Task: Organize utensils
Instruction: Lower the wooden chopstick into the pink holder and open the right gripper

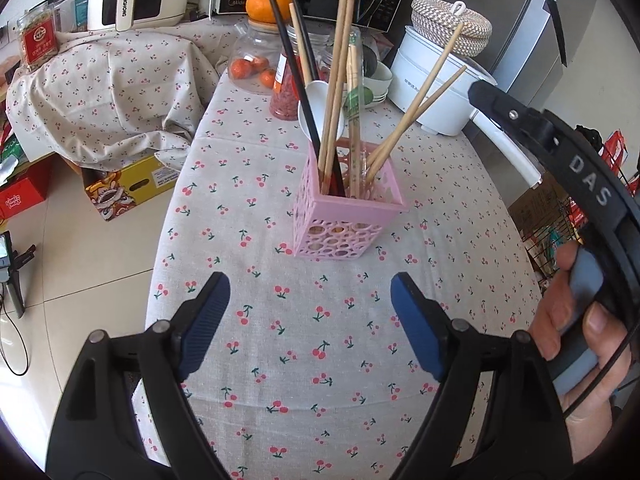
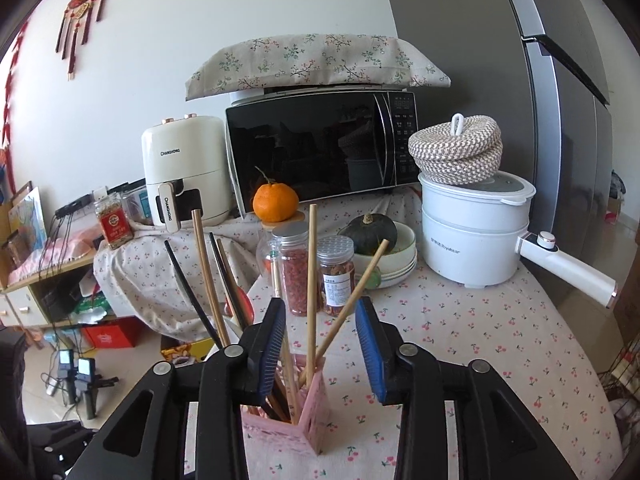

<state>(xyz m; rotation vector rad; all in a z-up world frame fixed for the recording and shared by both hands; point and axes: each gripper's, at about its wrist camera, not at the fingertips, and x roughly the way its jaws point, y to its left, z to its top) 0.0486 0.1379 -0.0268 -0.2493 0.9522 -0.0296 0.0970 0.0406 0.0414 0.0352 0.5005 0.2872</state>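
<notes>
The right gripper [image 2: 320, 344] hangs parted over the pink holder [image 2: 296, 412], two chopsticks [image 2: 344, 304] standing loose between its pads — lifting off could snag one and tip the light holder. The left gripper [image 1: 310, 320] gapes wide, holding nothing.

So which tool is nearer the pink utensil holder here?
Right. The right tool hangs directly over the pink utensil holder, its open jaws flanking two wooden chopsticks. The left tool sits back from it, open over bare tablecloth.

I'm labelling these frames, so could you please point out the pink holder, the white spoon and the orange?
pink holder [image 1: 334, 236]: left wrist view, front perforated wall.
white spoon [image 1: 320, 90]: left wrist view, bowl.
orange [image 2: 275, 201]: right wrist view, middle of its peel.
</notes>
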